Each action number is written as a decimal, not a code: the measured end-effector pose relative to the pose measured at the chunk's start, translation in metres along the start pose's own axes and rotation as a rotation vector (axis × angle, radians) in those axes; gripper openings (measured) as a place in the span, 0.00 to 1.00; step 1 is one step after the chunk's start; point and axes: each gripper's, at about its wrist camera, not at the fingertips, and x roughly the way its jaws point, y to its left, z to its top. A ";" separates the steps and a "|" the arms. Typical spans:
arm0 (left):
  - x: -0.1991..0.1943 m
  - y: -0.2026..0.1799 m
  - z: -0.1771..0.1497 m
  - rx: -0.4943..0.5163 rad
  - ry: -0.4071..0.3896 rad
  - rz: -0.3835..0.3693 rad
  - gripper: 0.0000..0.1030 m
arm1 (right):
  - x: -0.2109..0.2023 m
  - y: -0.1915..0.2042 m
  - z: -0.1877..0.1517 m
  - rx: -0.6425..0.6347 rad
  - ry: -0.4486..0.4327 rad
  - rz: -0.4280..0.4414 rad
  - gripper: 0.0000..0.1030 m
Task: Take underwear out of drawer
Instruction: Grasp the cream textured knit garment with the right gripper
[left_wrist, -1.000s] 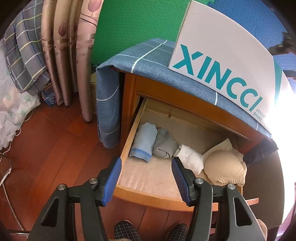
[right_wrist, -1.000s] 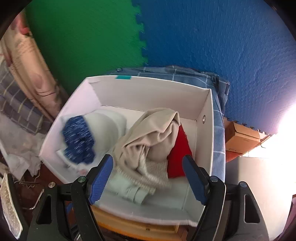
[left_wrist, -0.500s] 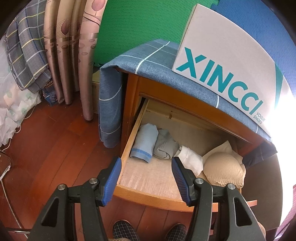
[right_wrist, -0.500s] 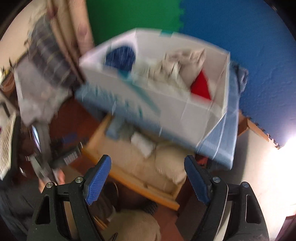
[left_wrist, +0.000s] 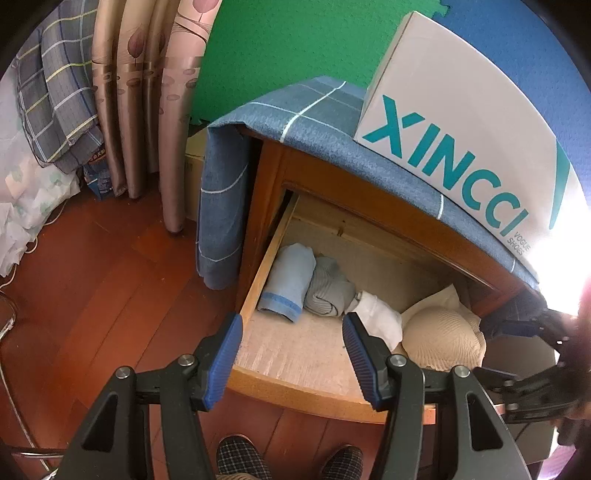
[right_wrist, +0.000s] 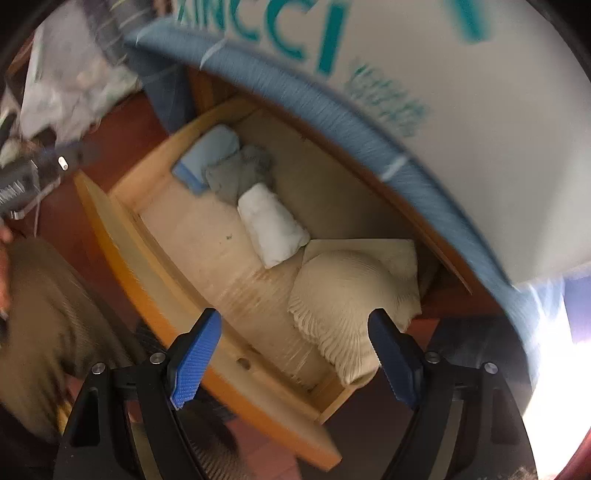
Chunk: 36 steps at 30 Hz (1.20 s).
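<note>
The wooden drawer stands pulled out. Inside lie a light blue roll, a grey roll, a white roll and a beige bra. My left gripper hangs open in front of the drawer's left half with nothing between its fingers. My right gripper points steeply down over the drawer, open, above the left edge of the beige bra. In that blurred view the white roll, grey roll and light blue roll lie farther back.
A white XINCCI shoe box sits on a blue checked cloth that covers the cabinet top, overhanging the drawer. Curtains and bundled fabric stand at left on the red wooden floor. Checked slippers show at the bottom.
My right gripper has dropped from above the white box to just over the open drawer, rolling as it went. Its black body now shows at the left wrist view's right edge. The left gripper stayed put.
</note>
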 end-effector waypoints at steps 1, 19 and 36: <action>0.000 0.000 0.000 -0.003 0.000 -0.002 0.56 | 0.010 0.003 0.001 -0.035 0.014 -0.027 0.77; 0.006 0.005 0.001 -0.034 0.020 -0.020 0.56 | 0.100 -0.008 0.013 -0.196 0.092 -0.173 0.82; 0.006 0.007 0.002 -0.048 0.028 -0.023 0.56 | 0.149 -0.044 0.016 -0.076 0.168 -0.074 0.87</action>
